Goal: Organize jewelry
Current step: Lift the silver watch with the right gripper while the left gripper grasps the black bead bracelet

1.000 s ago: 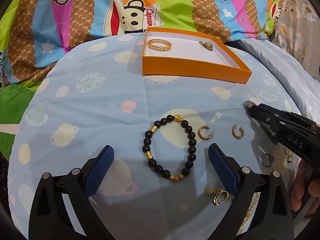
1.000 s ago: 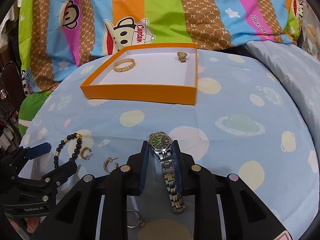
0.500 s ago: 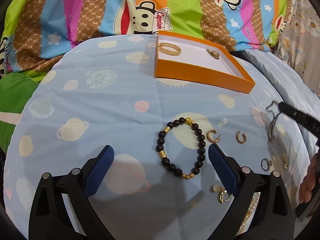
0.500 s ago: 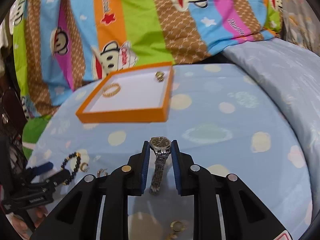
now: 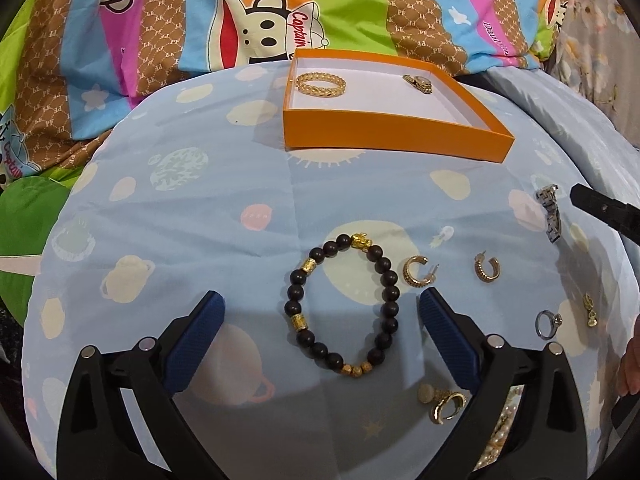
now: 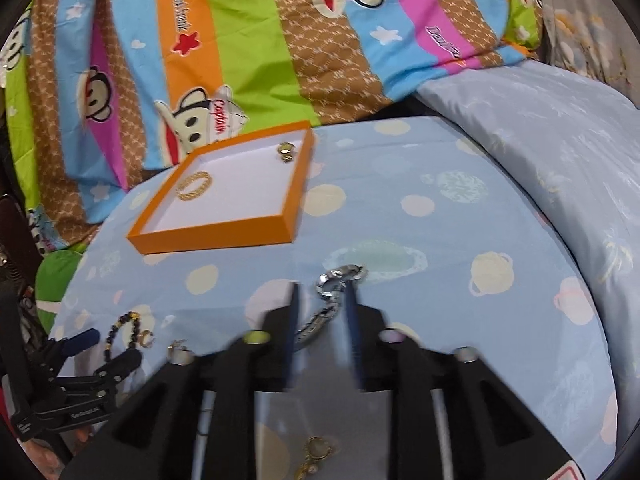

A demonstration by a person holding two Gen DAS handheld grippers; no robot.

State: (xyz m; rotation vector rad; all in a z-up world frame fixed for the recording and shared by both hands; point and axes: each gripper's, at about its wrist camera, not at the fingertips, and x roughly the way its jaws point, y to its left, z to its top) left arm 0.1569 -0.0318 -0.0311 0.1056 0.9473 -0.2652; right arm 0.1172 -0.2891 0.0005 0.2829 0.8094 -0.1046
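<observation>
We note the right gripper (image 6: 320, 312) with jaws opening; the silver metal-link wristwatch (image 6: 334, 292) hangs between its fingers, well short of the shallow orange cardboard tray (image 6: 224, 236) ahead and to their left. Risk, in our judgement: release here drops the watch onto the pale blue planet-print cloth (image 6: 440, 240), outside the tray. The left gripper (image 5: 320, 320) stands wide open, empty, astride the dark-bead bracelet with gold charms (image 5: 340, 304). Legible writing: "Captain" on the monkey-print striped quilt (image 5: 300, 38).
</observation>
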